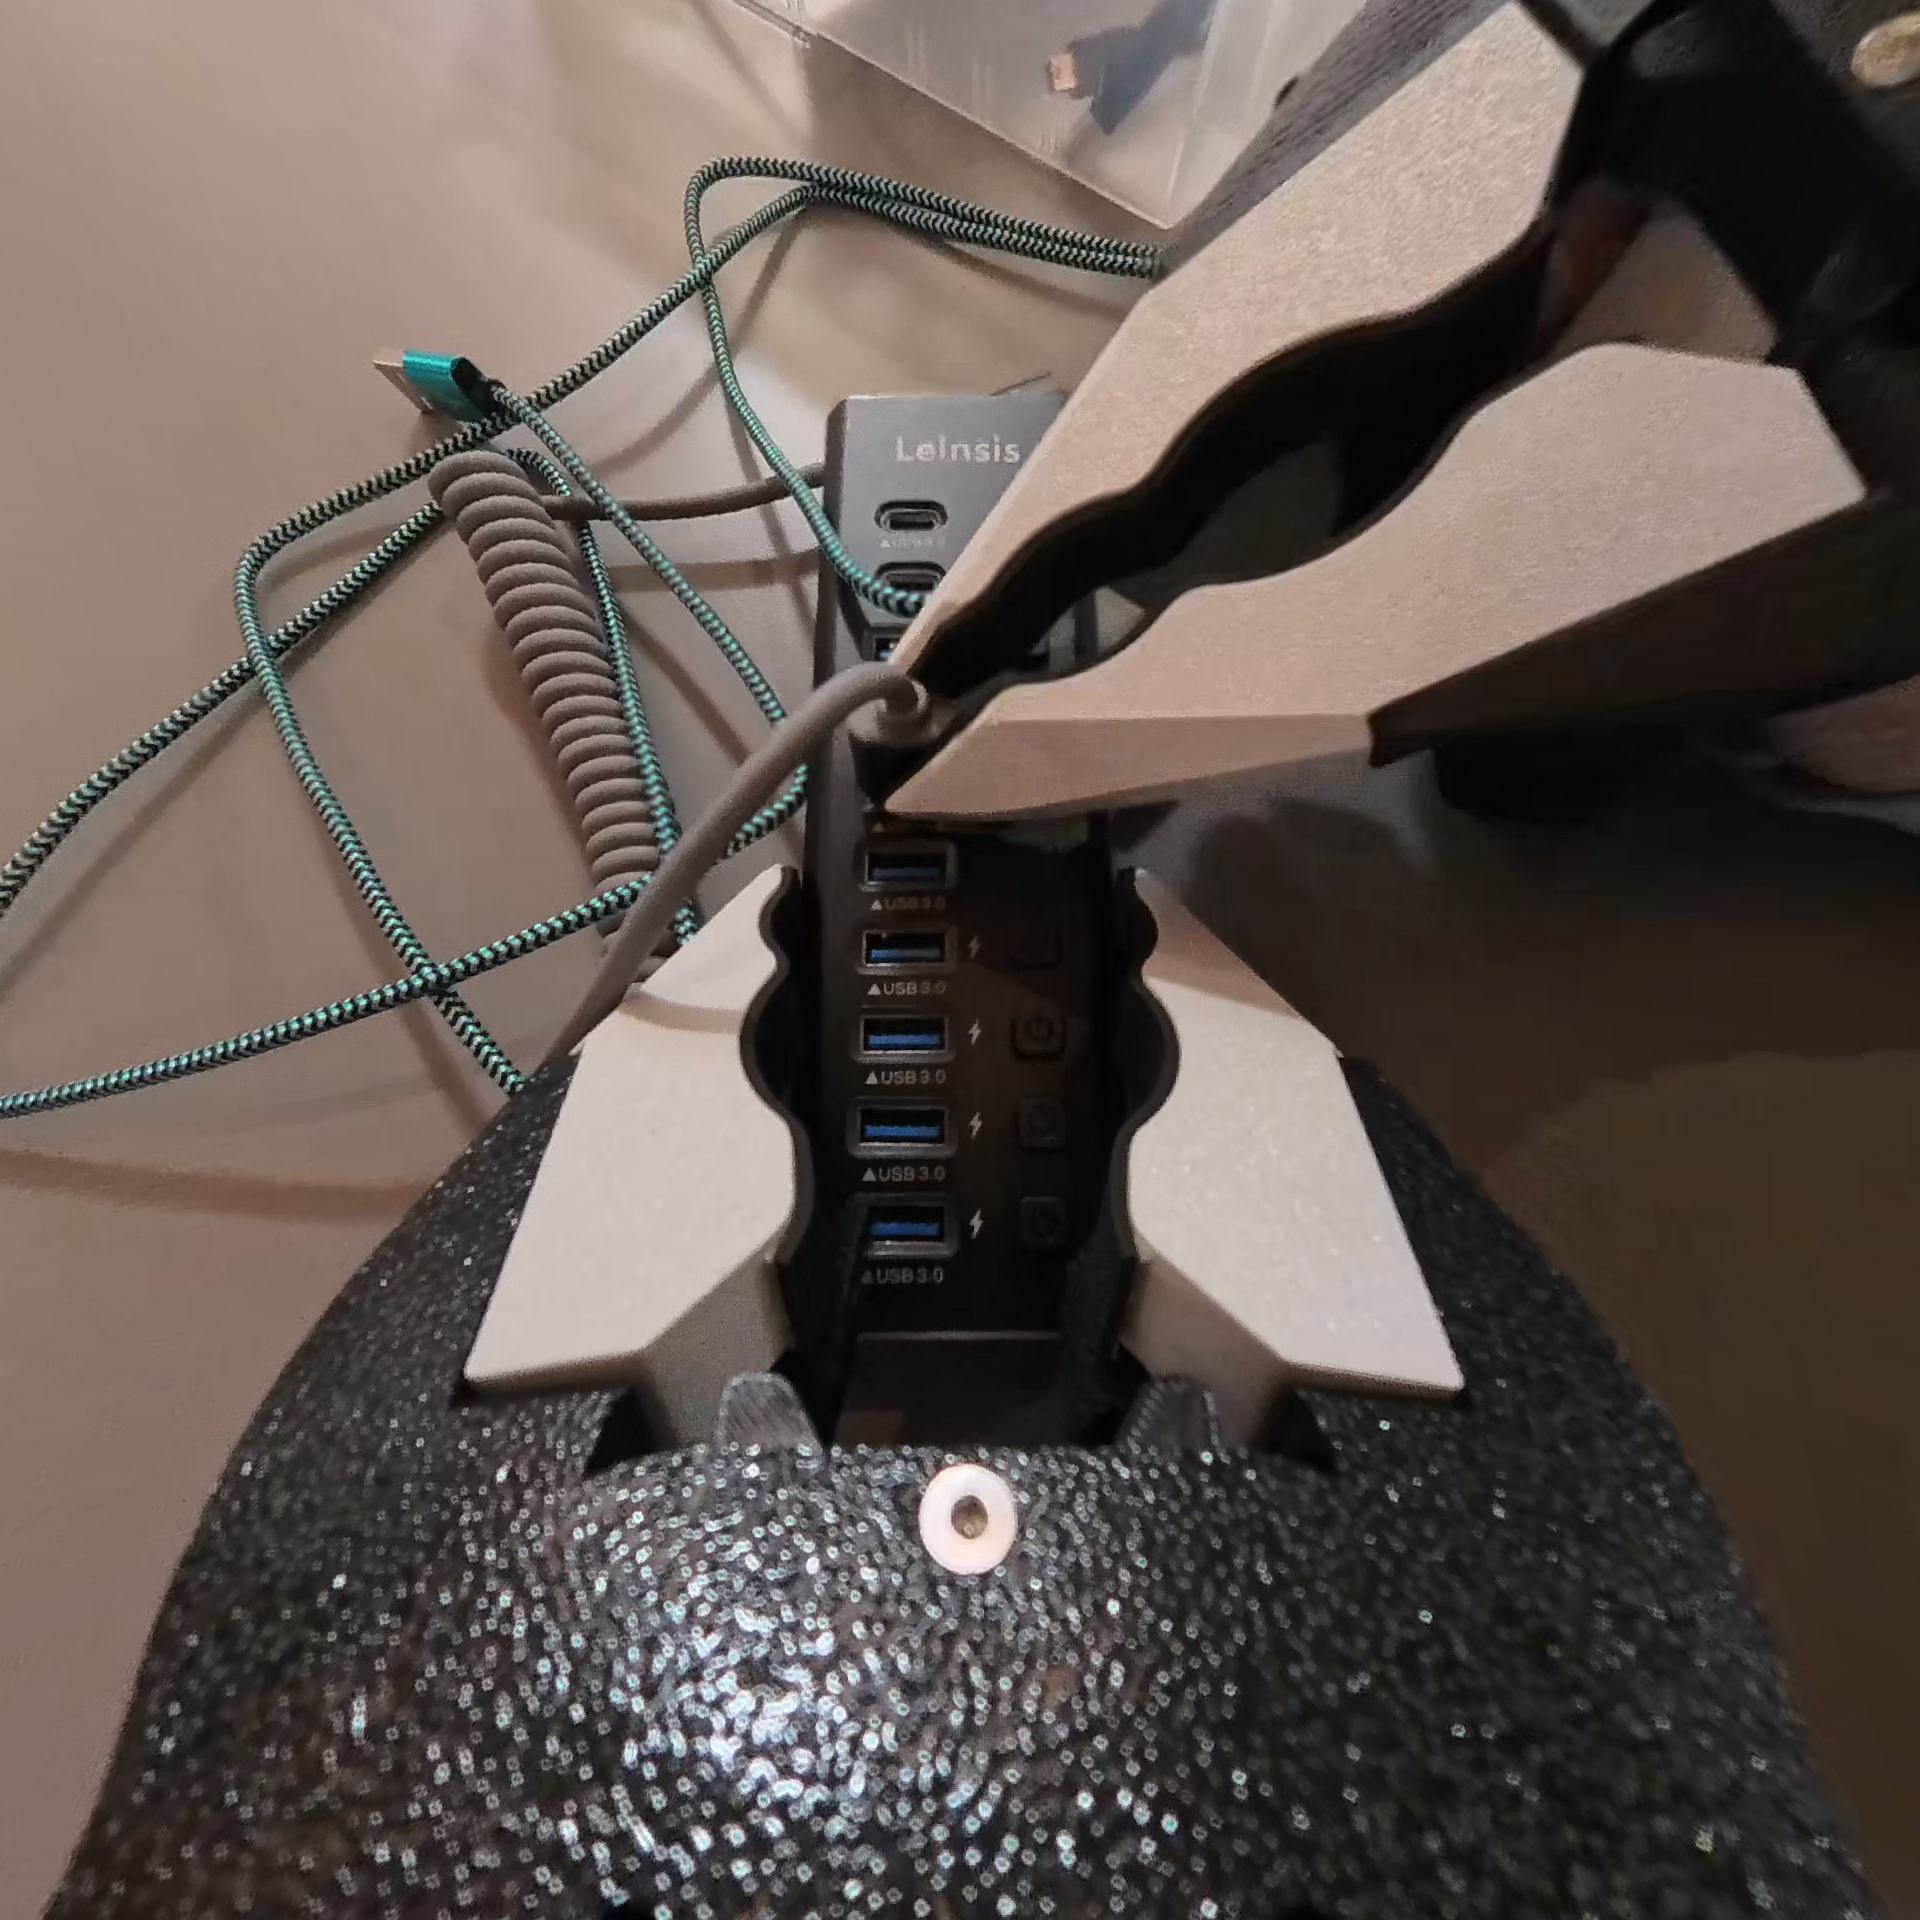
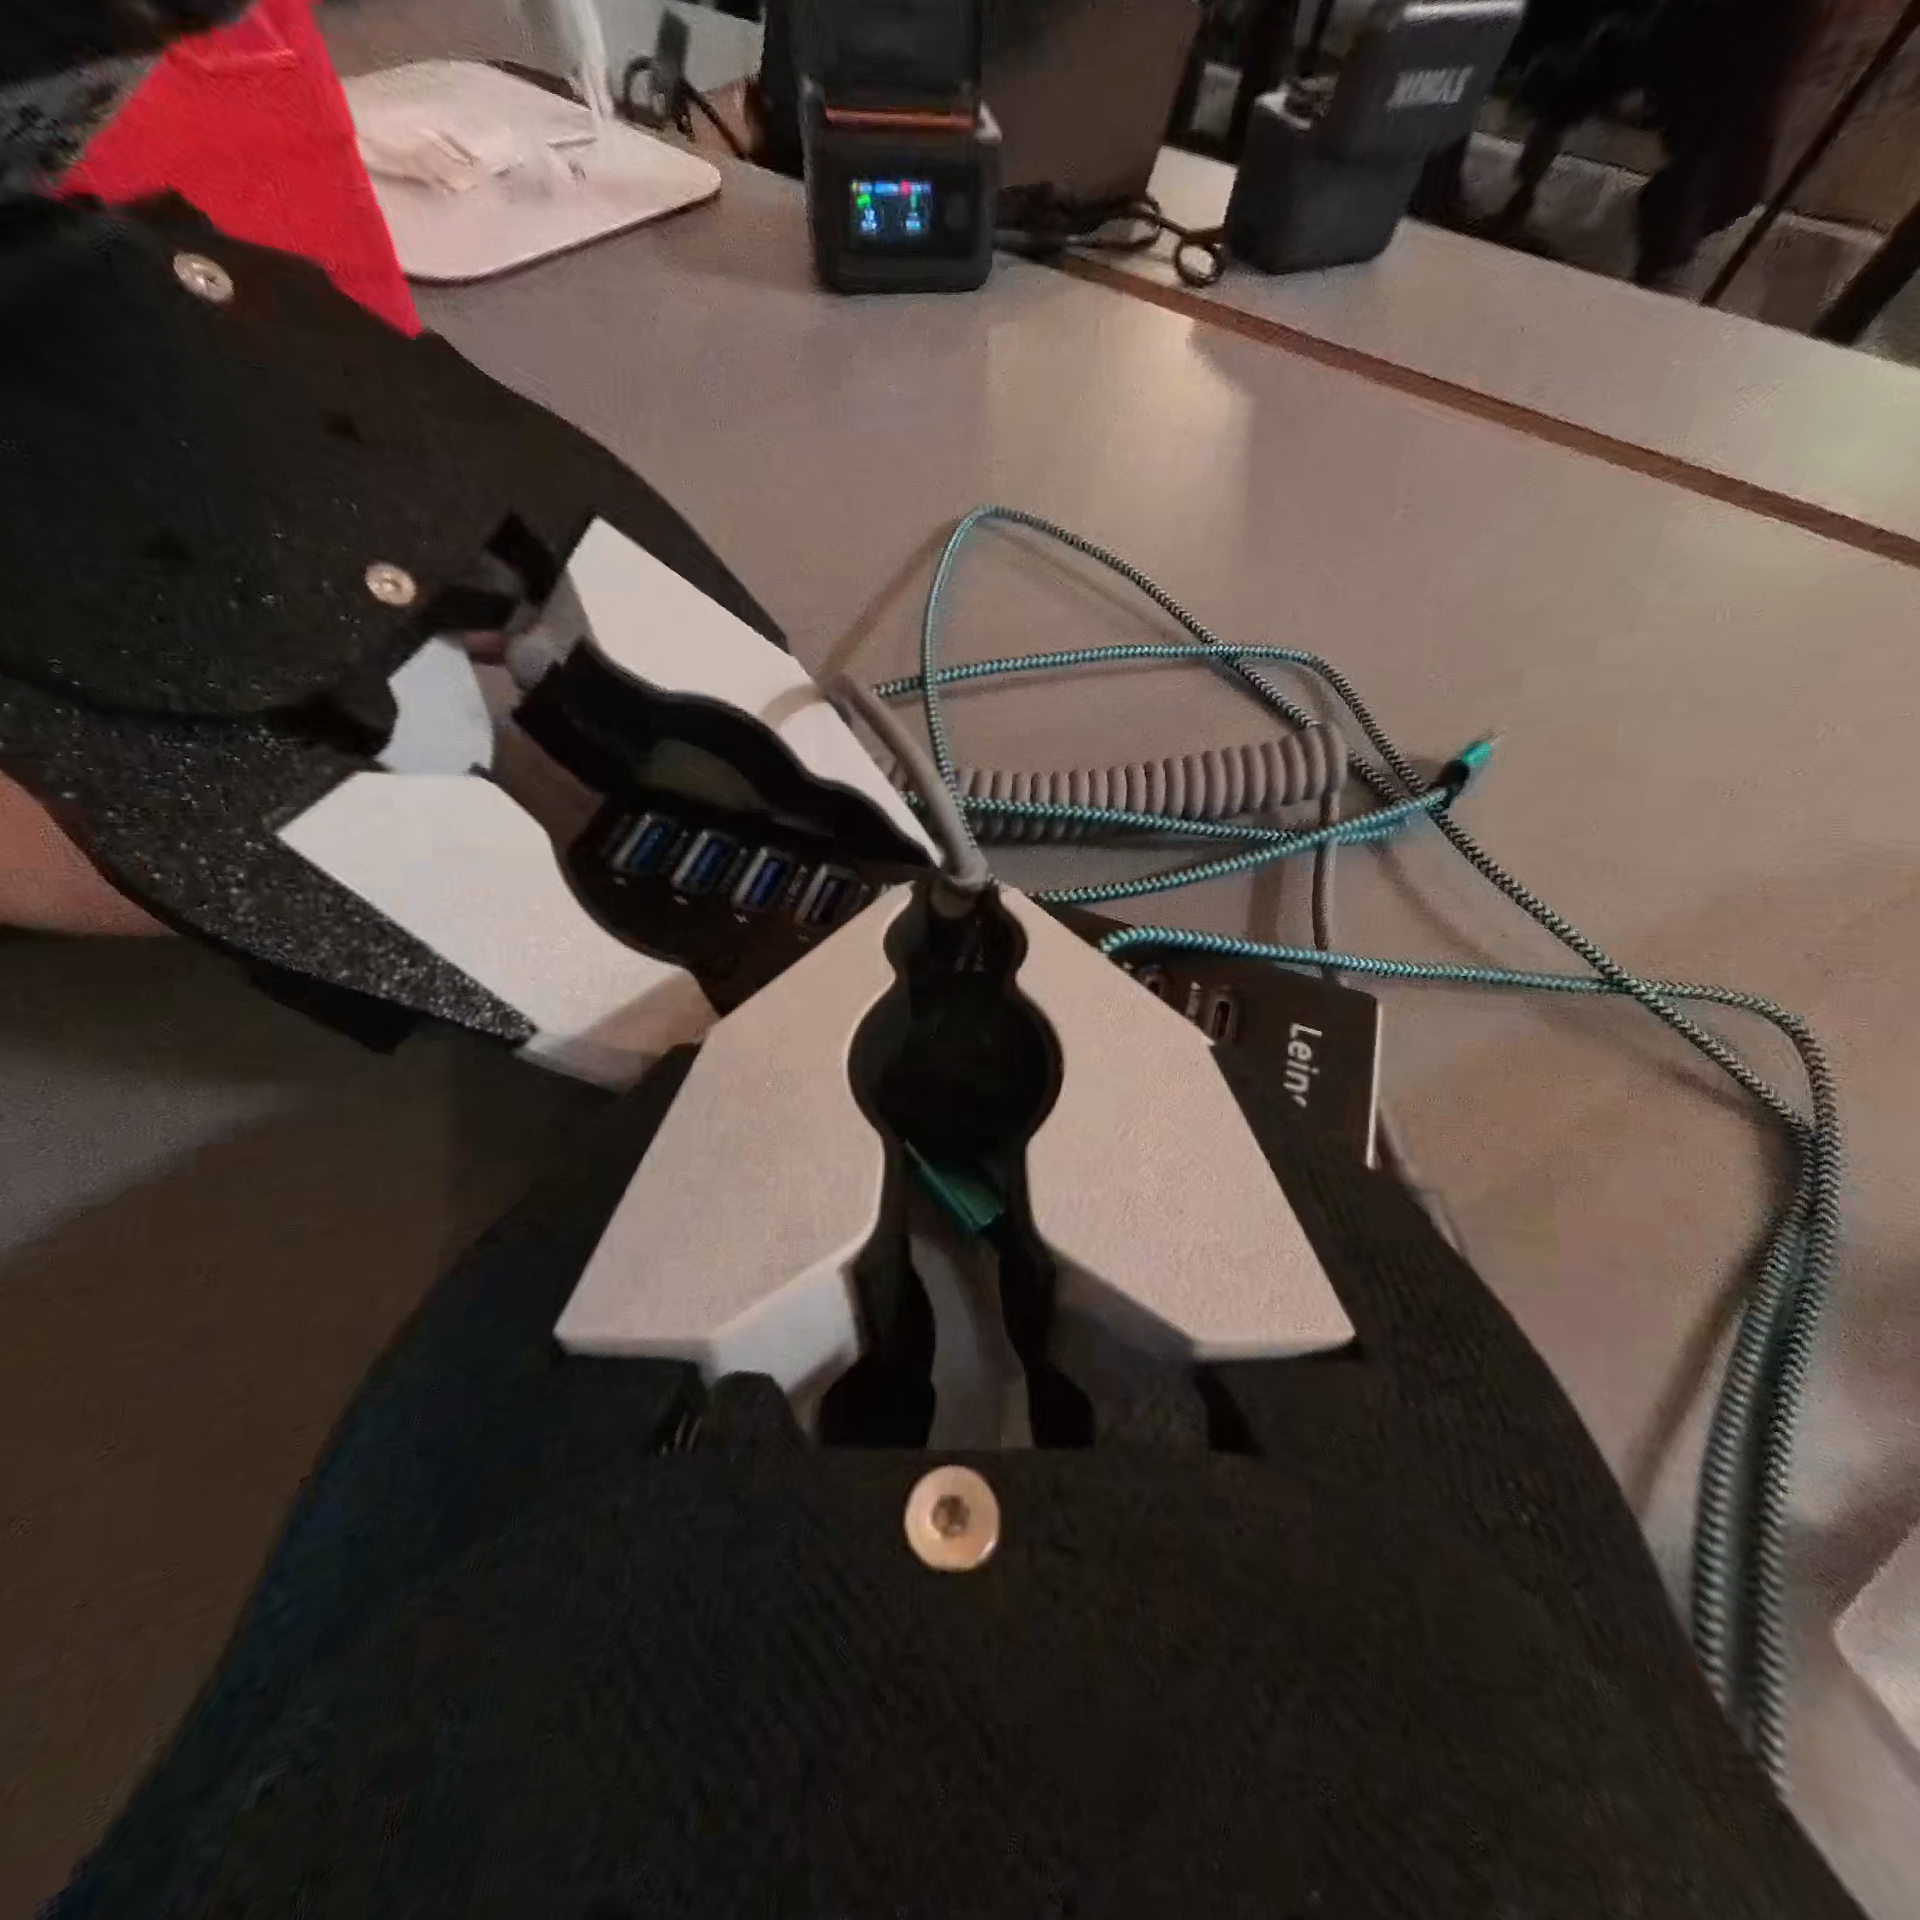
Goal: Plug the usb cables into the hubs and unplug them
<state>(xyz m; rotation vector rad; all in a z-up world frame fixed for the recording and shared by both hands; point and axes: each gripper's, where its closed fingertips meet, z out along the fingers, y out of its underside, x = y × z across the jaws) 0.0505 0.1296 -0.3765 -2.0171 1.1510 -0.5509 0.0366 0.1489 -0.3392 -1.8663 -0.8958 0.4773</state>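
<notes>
A black USB hub [image 1: 935, 1081] with a row of blue ports lies on the table. My left gripper [image 1: 956, 894] is shut on the hub, one finger on each long side. It also shows at the left of the right wrist view [image 2: 665, 821]. My right gripper [image 2: 961, 894] is shut on the plug of the grey coiled cable [image 2: 1143, 774] right at the hub's top face; the port under it is hidden. In the left wrist view the right gripper [image 1: 904, 717] comes in from the upper right. A green braided cable [image 1: 249, 582] runs to the hub's far end, and its teal plug [image 1: 431, 379] lies loose.
The cables lie tangled on the grey table [image 2: 1351, 468] beyond the hub. A clear box [image 1: 935, 83] stands behind them. Farther back are a small black device with a lit screen [image 2: 894, 208], a white tray [image 2: 540, 156] and a red object [image 2: 239, 135]. Less than 4 cm separates the two grippers' tips.
</notes>
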